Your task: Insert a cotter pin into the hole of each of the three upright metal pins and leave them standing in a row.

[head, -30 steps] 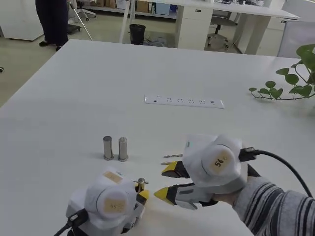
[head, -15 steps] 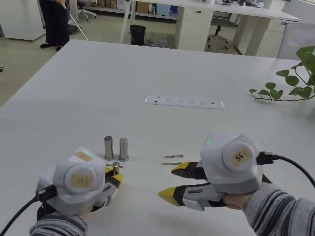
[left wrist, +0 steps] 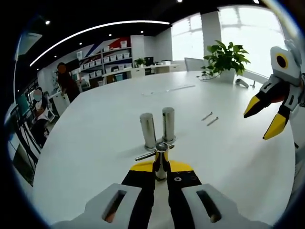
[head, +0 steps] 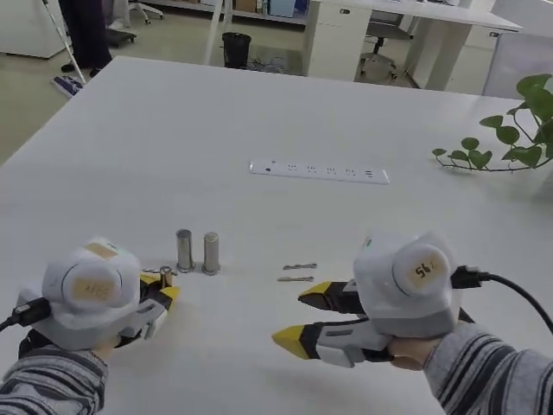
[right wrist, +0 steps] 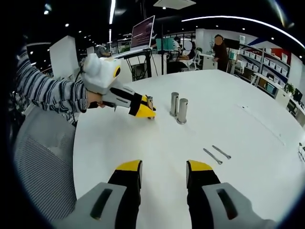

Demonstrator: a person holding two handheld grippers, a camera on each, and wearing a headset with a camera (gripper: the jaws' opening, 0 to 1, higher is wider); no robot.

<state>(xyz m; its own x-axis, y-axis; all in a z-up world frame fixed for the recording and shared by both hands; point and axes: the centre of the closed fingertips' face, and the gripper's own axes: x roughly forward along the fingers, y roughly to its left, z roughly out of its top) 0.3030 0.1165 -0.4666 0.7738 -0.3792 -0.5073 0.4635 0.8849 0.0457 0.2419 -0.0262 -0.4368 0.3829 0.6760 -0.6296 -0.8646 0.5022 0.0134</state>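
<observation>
Left gripper view: the left gripper point(left wrist: 161, 171) has its jaws clamped on a metal pin point(left wrist: 161, 153), held upright with a cotter pin point(left wrist: 147, 155) through its head. Just beyond it stand two more upright pins point(left wrist: 147, 130), side by side on the tabletop point(left wrist: 95, 129). Two loose cotter pins point(left wrist: 207, 116) lie further to the right. The right gripper point(head: 292, 318) hovers well apart from them, jaws wide and empty. Farther back are a power strip point(head: 320, 171) and a plant point(head: 474, 143).
</observation>
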